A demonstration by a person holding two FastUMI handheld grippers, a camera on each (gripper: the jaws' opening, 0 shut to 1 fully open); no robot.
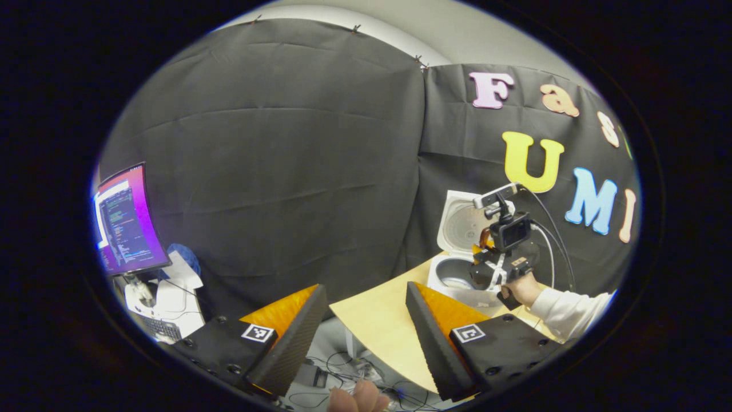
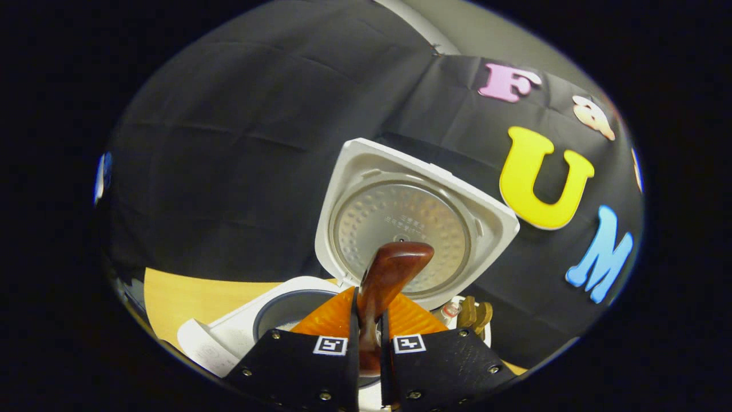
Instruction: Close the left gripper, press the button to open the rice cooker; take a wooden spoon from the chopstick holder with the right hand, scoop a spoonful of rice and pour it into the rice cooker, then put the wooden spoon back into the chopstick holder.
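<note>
The white rice cooker (image 2: 229, 337) stands on the table with its lid (image 2: 412, 223) swung up and the inner pot (image 2: 283, 312) exposed. My right gripper (image 2: 368, 320) is shut on the brown wooden spoon (image 2: 394, 269), which sticks up in front of the lid, above the pot's right side. No rice can be made out on the spoon. In the left gripper view the cooker (image 1: 457, 269) sits at the table's far end, and the right gripper (image 1: 503, 252) hangs over it, held by a hand (image 1: 523, 289). My left gripper (image 1: 366, 320) is open and holds nothing, off the table's near corner.
The chopstick holder (image 2: 474, 315) with wooden utensils stands just right of the cooker. The light wooden table (image 1: 377, 320) has its corner near my left fingers. A lit monitor (image 1: 126, 223) and a keyboard stand far left. Cables lie on the floor below.
</note>
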